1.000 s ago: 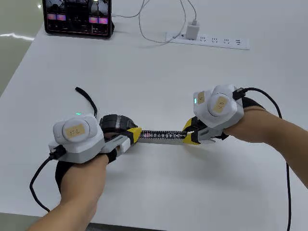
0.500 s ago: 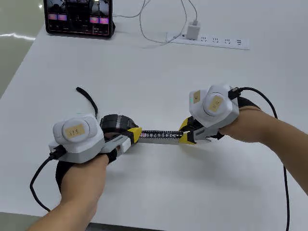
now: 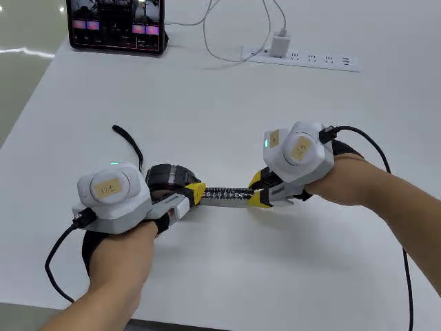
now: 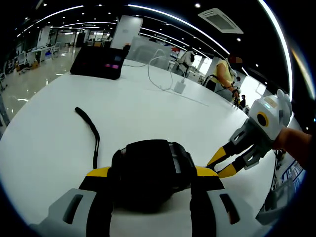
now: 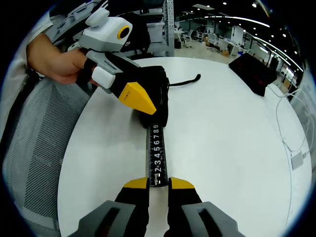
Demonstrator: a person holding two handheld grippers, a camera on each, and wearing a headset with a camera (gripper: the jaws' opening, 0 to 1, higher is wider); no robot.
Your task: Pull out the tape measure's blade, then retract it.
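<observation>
The black tape measure (image 3: 165,178) lies on the white table (image 3: 207,117), and my left gripper (image 3: 187,198) is shut around its case. In the left gripper view the case (image 4: 150,170) sits between the yellow-tipped jaws of the left gripper (image 4: 153,174). A short length of black blade (image 3: 226,196) with white numbers runs right to my right gripper (image 3: 256,195), which is shut on the blade's end. In the right gripper view the blade (image 5: 156,155) leads from the right gripper (image 5: 158,184) up to the case (image 5: 157,96). The tape's black wrist strap (image 3: 128,143) trails off behind.
A dark tablet (image 3: 117,24) stands at the far left edge of the table. A white power strip (image 3: 303,58) with a charger (image 3: 279,44) and cables lies at the back. The table's near edge runs just below my hands.
My right gripper has moved left towards the tape measure with the blade's end in it, so less blade shows. The left gripper and the case have stayed put.
</observation>
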